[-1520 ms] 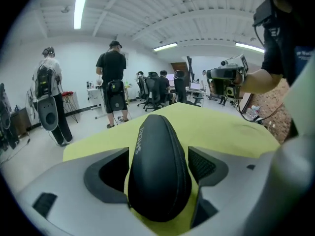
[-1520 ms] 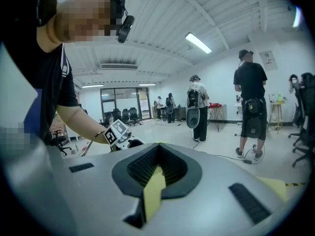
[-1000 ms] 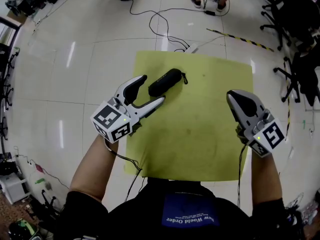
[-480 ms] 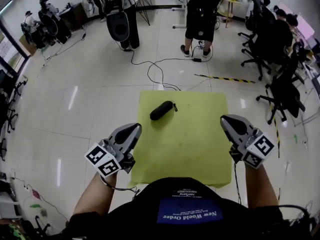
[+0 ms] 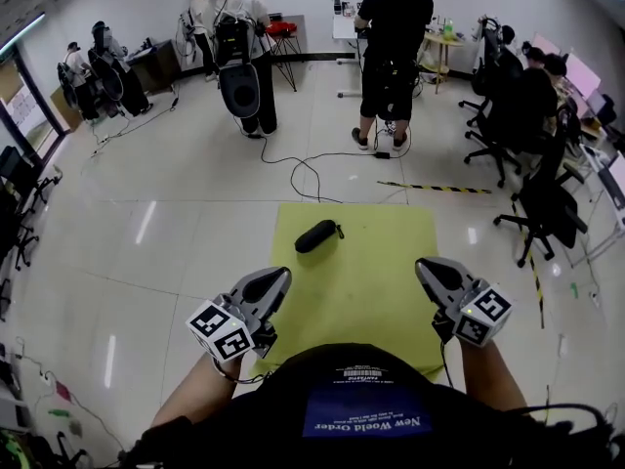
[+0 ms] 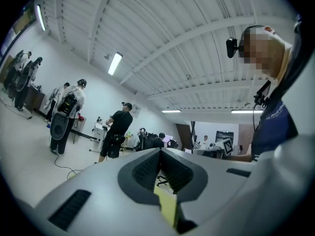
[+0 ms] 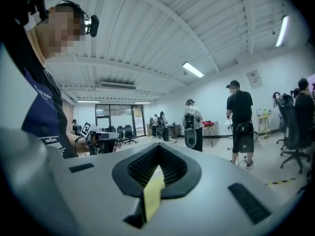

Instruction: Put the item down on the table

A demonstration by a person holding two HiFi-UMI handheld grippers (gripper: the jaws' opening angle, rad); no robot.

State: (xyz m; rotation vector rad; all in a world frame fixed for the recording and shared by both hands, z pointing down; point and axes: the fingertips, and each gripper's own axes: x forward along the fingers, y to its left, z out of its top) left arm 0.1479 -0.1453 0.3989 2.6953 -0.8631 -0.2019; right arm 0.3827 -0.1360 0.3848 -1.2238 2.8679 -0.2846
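On the yellow-green table (image 5: 391, 262), in the head view, the black zip case (image 5: 315, 235) lies flat toward the far edge, touching neither tool; I judge the put-down done. The left gripper (image 5: 280, 277) and right gripper (image 5: 427, 266) sit at the near edge, well apart from it. In the left gripper view the jaws are pressed together on nothing. The right gripper view shows the same: closed, empty. I'd hold both clear and avoid brushing the case.

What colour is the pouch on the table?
The pouch is black, on a yellow-green table; the head view shows it best.
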